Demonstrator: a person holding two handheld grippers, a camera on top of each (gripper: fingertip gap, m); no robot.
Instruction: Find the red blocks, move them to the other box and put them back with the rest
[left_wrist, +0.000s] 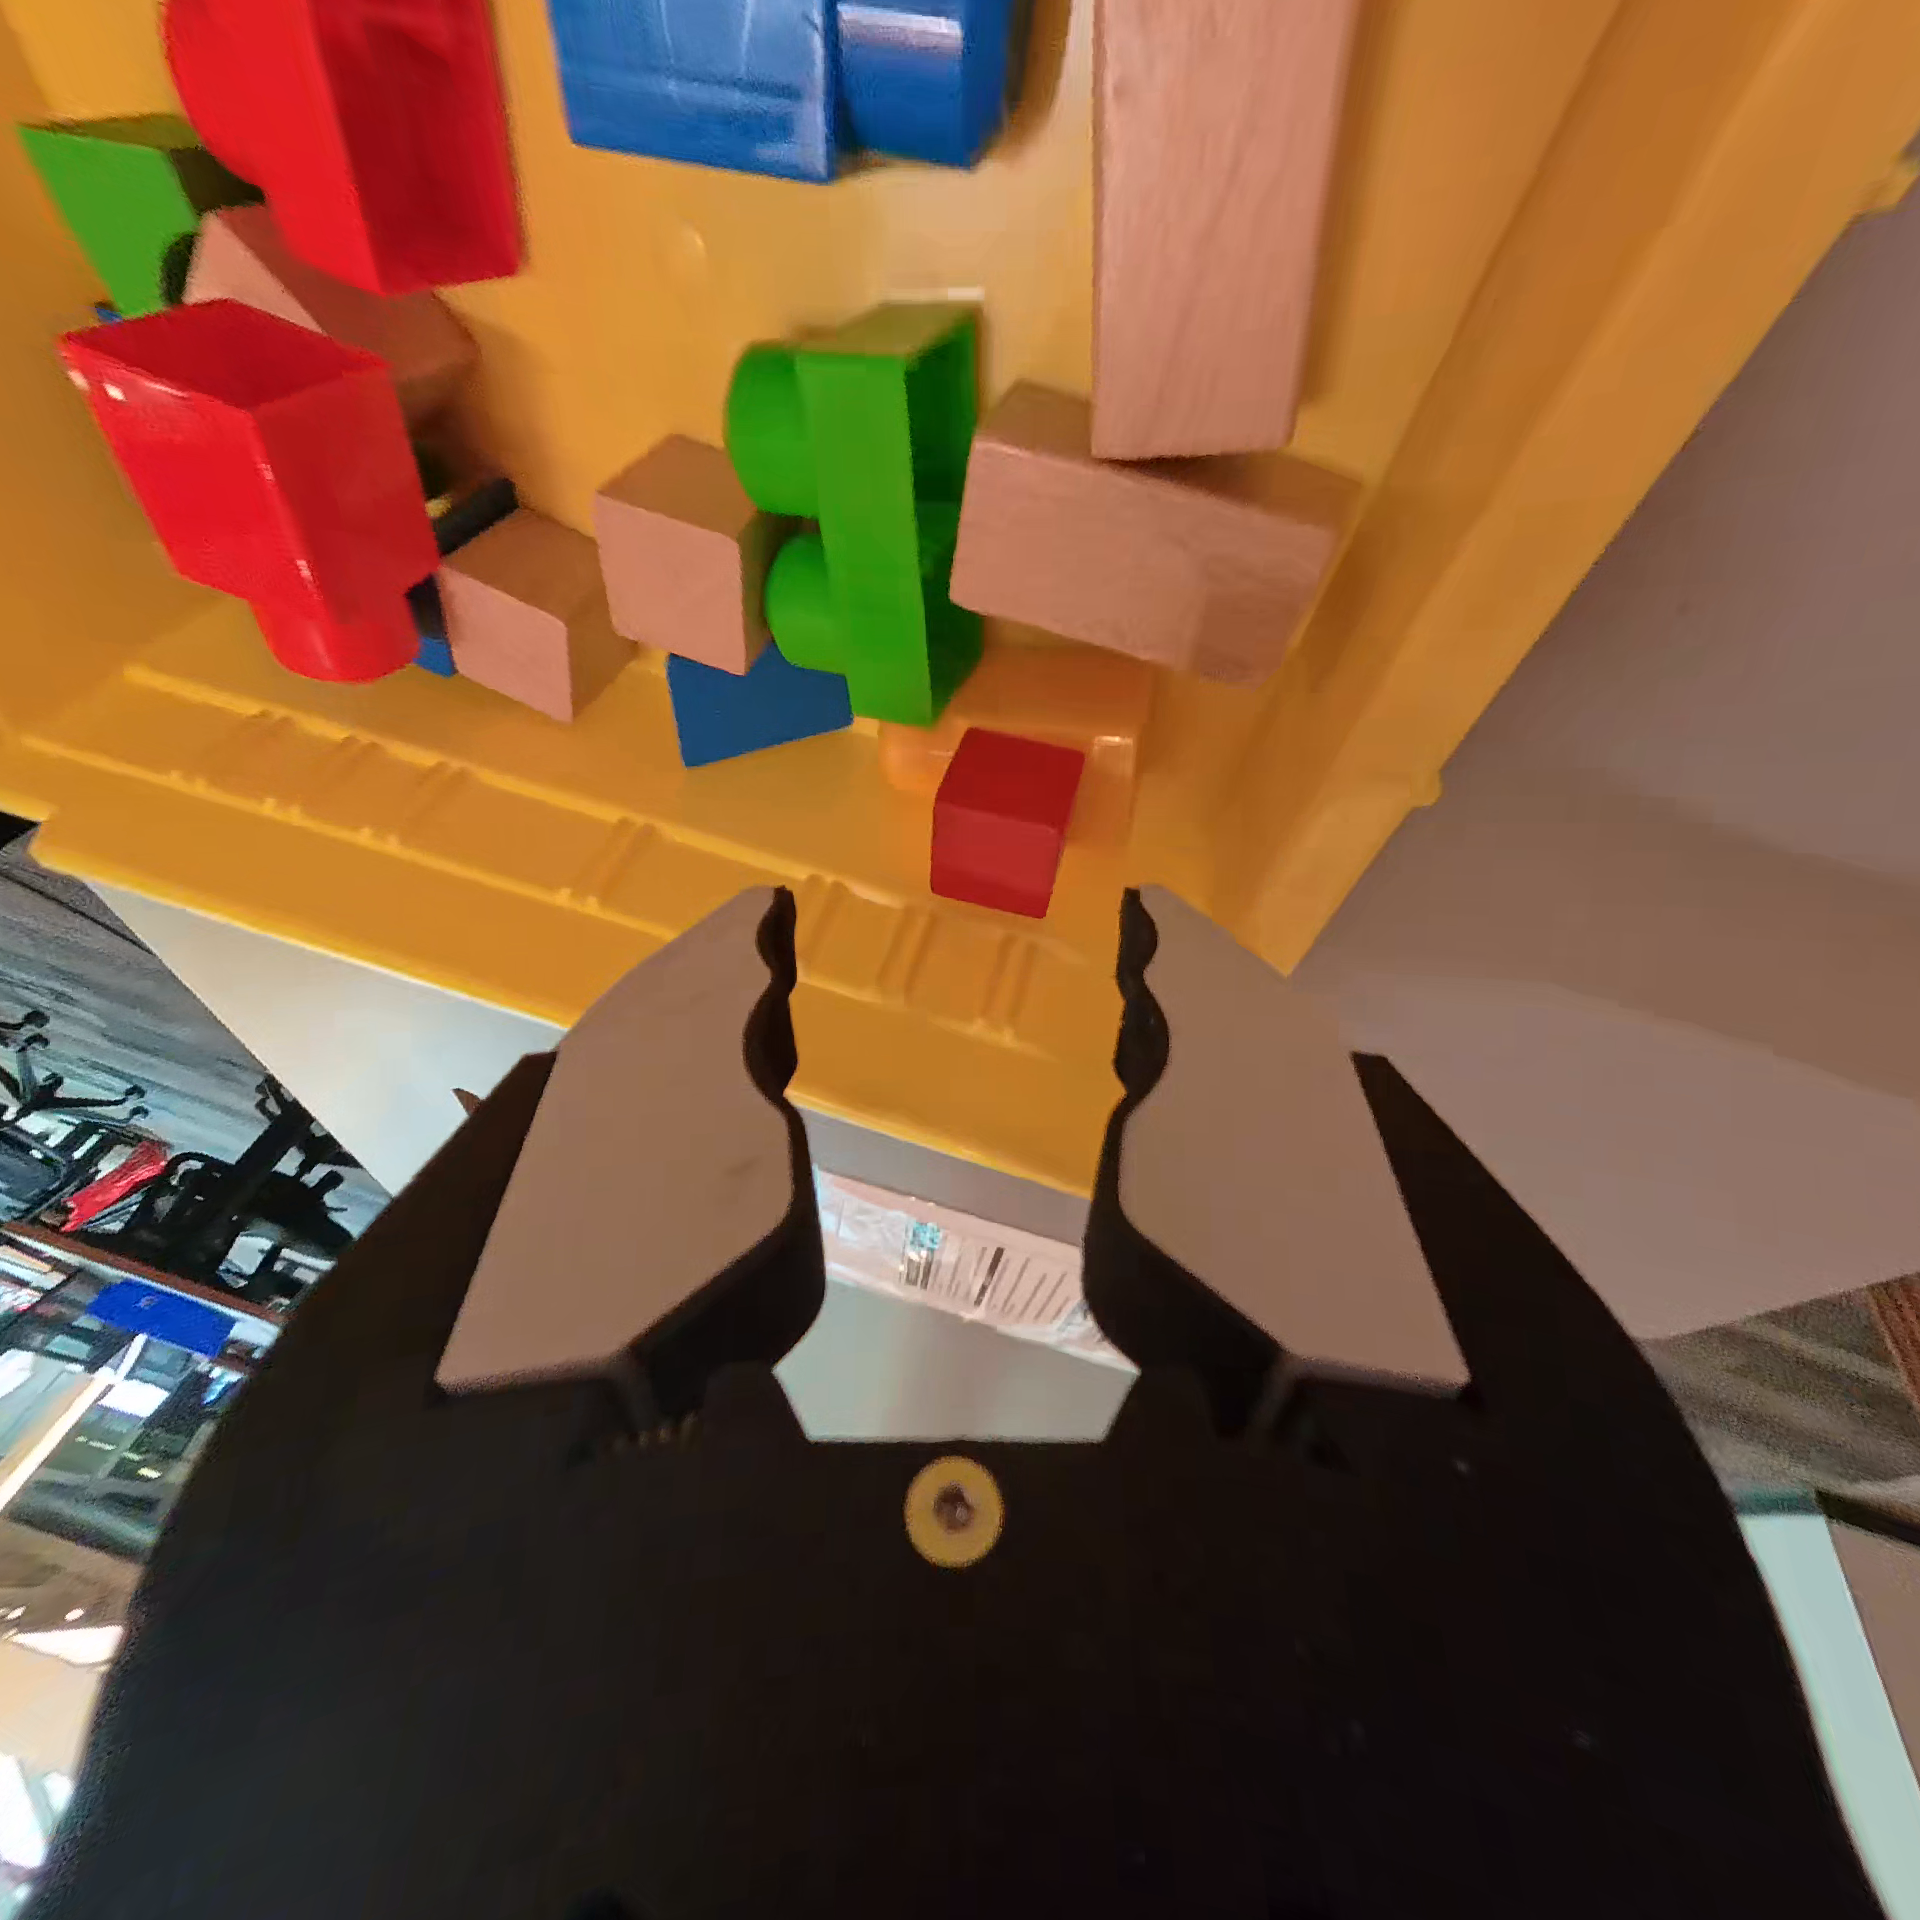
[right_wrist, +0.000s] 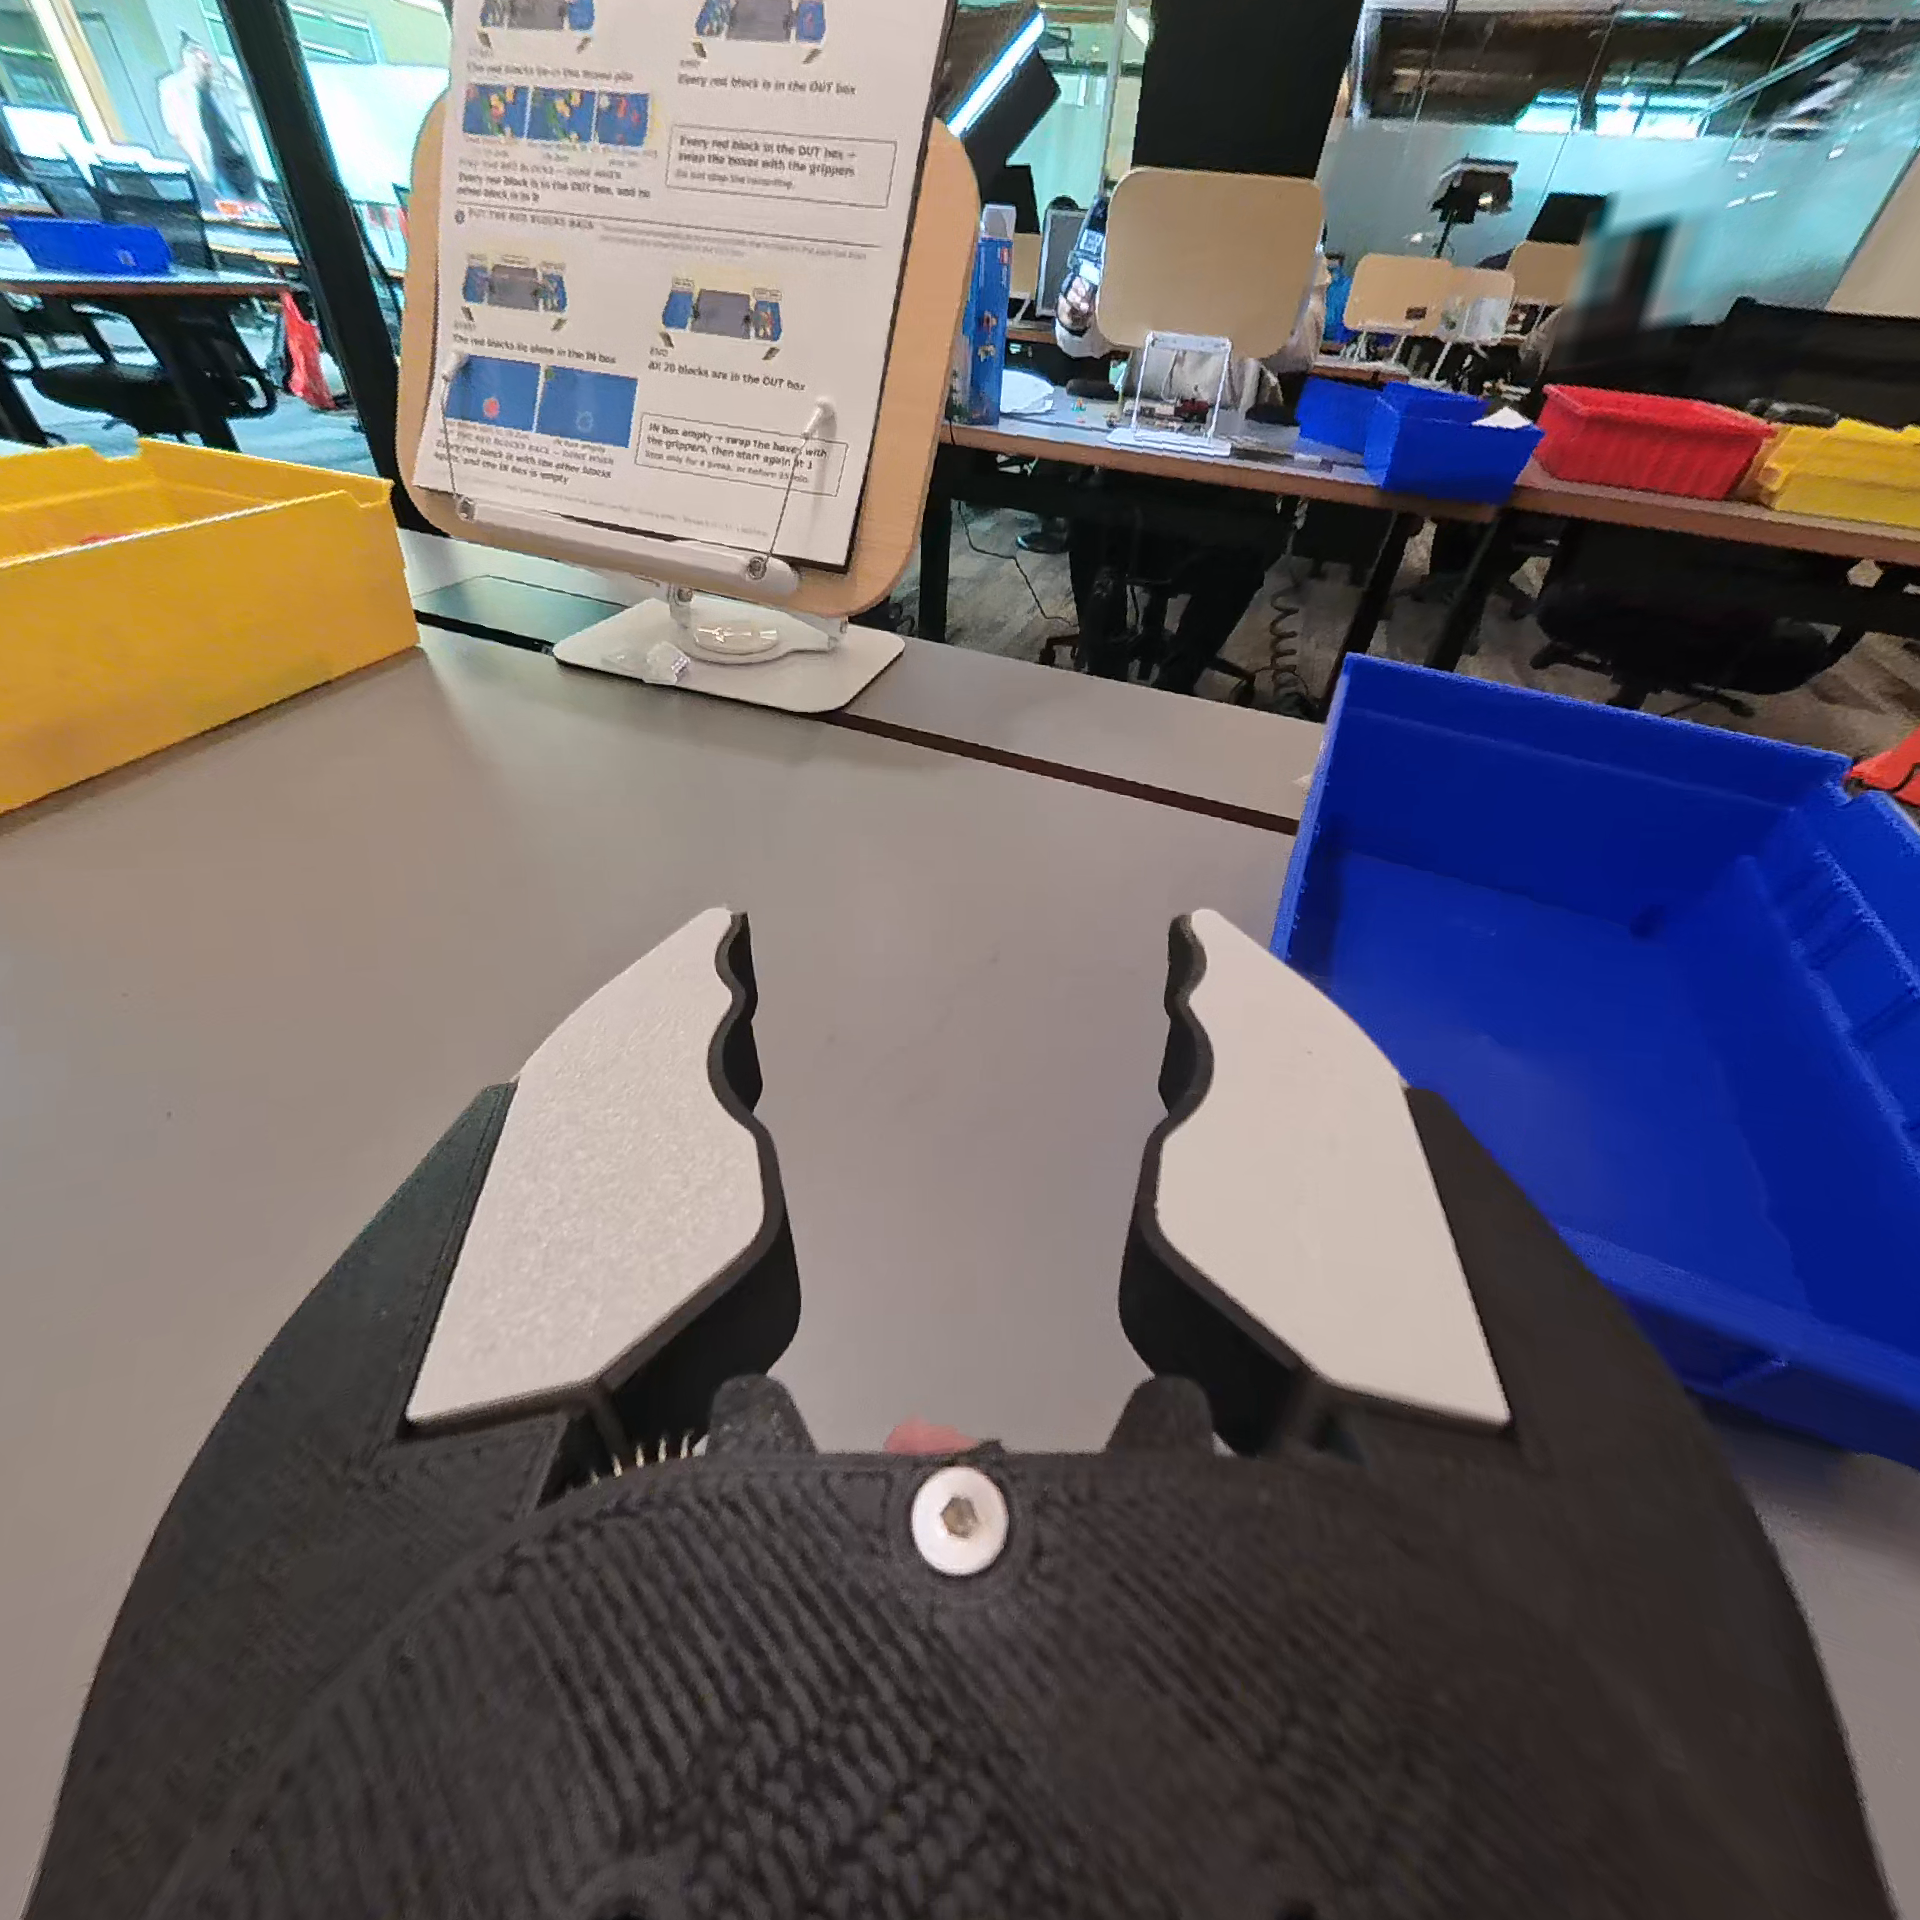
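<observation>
My left tongs (left_wrist: 954, 925) sit nearest the lens, black body below, two grey fingers (left_wrist: 665, 1039) spread fairly wide with nothing between the pads. They point steeply down over the near wall of the yellow box (left_wrist: 416, 831); the view is tilted, so the box floor fills the upper frame. Just beyond the fingertips, apart from both pads, a small red cube (left_wrist: 1003, 821) lies on the box floor against a translucent orange block (left_wrist: 1101, 727). Farther in: a green brick (left_wrist: 883, 520) on its side, wedged between pale wooden blocks (left_wrist: 1143, 540), with a blue wedge (left_wrist: 753, 707) under it. To the left, two large red bricks (left_wrist: 260, 478) lie among the pile, one (left_wrist: 353, 135) farther back. At the far end, blue blocks (left_wrist: 727, 83) and a long wooden block (left_wrist: 1205, 229).

My right tongs (right_wrist: 958, 935) are held low and nearly level over the grey table (right_wrist: 416, 935), fingers (right_wrist: 644, 1091) spread wide, nothing in the grasp. Just right of the right finger stands the blue box (right_wrist: 1610, 1039); what I see of its floor is bare. The yellow box shows at far left, well apart. Beyond, at the table's back edge, an instruction sheet on a stand (right_wrist: 675, 312). Behind it, other desks with blue, red and yellow bins (right_wrist: 1642, 447).
</observation>
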